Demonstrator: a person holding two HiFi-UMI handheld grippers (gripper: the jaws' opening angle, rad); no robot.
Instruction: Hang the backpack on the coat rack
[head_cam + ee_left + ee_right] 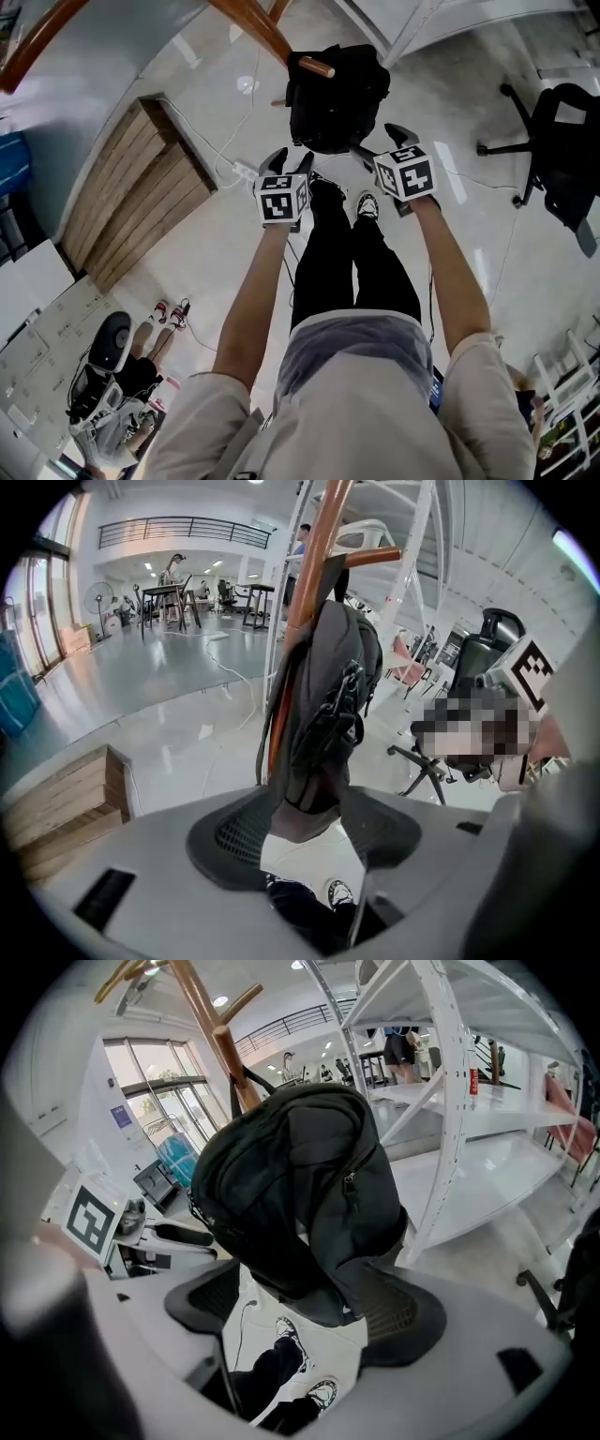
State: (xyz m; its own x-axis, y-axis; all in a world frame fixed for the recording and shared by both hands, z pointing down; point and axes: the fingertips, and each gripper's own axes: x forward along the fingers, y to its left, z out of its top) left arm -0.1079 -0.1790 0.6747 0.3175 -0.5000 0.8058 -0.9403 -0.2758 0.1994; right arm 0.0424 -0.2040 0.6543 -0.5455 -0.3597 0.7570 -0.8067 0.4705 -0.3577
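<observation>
The backpack (336, 98) hangs from a peg (317, 67) of the coat rack (251, 21), with its bottom just above and between both tools. The left tool (289, 161) and right tool (378, 142) stand wide, pinching nothing (so it appears). A jaw catching the fabric on withdrawal could lift the strap off the peg.

coat rack (255, 23): cut off at top edge; office chair (562, 141): cut off at right edge
</observation>
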